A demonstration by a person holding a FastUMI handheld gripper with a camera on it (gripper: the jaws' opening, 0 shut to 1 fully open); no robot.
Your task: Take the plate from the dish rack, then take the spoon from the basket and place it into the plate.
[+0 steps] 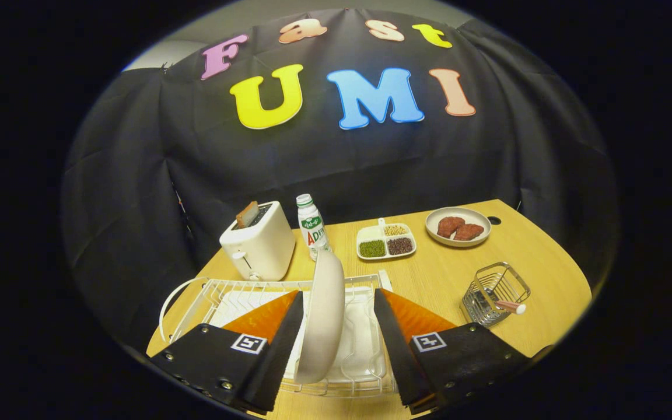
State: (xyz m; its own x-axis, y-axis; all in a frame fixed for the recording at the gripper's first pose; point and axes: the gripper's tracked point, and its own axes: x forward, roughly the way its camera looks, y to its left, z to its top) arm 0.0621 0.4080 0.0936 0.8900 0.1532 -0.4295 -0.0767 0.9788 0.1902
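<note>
A pale plate (321, 315) stands upright on its edge in the white wire dish rack (196, 294) near the table's front. My gripper (339, 293) is open and straddles the plate. The left finger lies close against the plate's face, and a gap separates the right finger from it. To the right of the rack stands a small wire basket (490, 280). A spoon (511, 306) sticks out of the basket with its pinkish, white-tipped handle pointing right.
Beyond the rack stand a white toaster (259, 248) holding a bread slice and a white bottle (311, 226). A divided dish of beans (385, 240) and a plate with meat pieces (458, 226) sit further back on the wooden table (447, 268).
</note>
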